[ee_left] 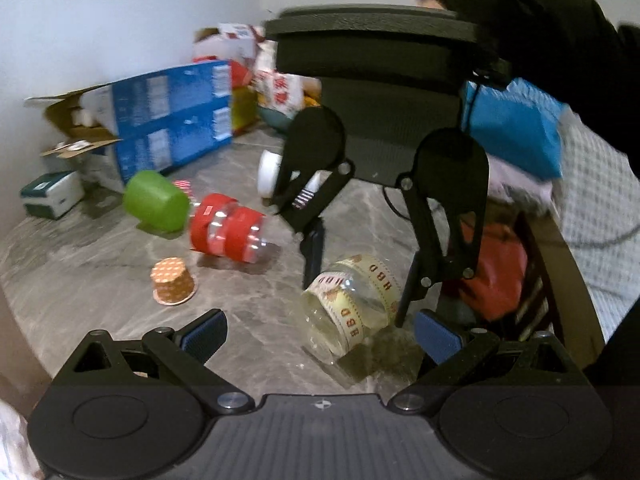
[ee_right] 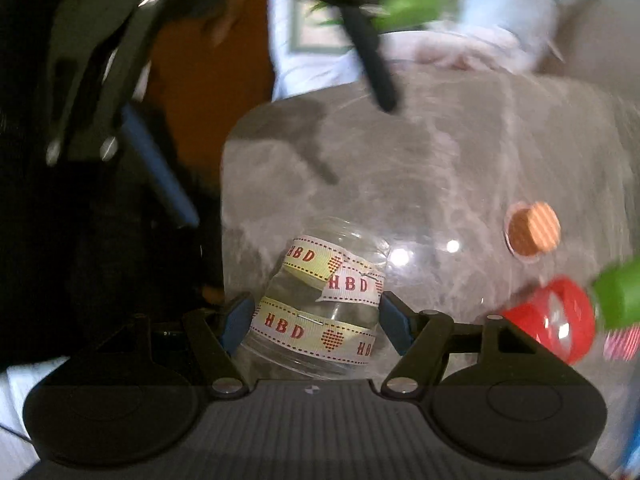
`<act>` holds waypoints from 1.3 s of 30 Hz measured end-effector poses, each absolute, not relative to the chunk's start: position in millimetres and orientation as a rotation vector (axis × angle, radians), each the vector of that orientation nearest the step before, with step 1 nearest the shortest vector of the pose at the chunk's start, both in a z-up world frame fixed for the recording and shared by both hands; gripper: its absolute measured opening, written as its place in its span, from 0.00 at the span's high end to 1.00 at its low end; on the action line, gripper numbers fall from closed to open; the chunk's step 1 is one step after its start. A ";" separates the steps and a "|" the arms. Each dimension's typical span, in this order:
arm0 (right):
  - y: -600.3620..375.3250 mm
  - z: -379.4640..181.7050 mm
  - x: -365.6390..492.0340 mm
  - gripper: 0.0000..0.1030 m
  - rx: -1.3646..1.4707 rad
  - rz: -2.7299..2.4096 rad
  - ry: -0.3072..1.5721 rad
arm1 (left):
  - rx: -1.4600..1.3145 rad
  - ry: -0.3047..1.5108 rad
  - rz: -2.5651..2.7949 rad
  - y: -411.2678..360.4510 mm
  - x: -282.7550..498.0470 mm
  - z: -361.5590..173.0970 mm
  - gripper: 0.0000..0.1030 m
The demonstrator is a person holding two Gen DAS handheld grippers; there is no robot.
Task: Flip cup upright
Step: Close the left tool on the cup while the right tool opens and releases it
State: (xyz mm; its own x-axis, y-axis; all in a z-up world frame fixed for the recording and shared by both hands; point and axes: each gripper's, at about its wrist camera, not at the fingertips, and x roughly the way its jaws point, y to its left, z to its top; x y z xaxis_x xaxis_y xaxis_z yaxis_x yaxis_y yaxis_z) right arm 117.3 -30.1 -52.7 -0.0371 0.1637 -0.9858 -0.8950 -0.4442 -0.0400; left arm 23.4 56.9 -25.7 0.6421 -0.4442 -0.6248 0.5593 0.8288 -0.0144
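Note:
A clear plastic cup [ee_left: 352, 304] with cream "HBD" ribbons lies tilted near the grey marble table's [ee_left: 100, 280] front edge. My right gripper [ee_left: 356, 280] comes down from above with a finger on each side of the cup. In the right wrist view the cup [ee_right: 320, 320] sits between the blue pads [ee_right: 238, 320], which touch or nearly touch its sides. My left gripper [ee_left: 320, 334] is open and empty, just in front of the cup; it also shows in the right wrist view [ee_right: 272, 128].
A red-banded clear cup [ee_left: 228, 228], a green cup [ee_left: 156, 202] and a small orange dotted paper cup [ee_left: 173, 280] lie on the table to the left. Blue cartons [ee_left: 172, 116] and boxes stand at the back. A chair with a red cushion [ee_left: 496, 272] is on the right.

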 end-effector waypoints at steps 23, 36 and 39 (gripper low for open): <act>-51.3 -52.7 113.3 0.22 -1.537 1.738 0.646 | 0.360 0.821 -0.735 -0.5 73.7 -44.8 0.04; -104.9 -29.0 108.8 0.20 -1.331 1.655 0.604 | 0.527 0.940 -0.749 -39.1 93.4 -59.6 0.11; -124.4 -19.0 113.7 0.16 -1.226 1.604 0.604 | 0.537 0.960 -0.726 -43.5 98.1 -61.6 0.20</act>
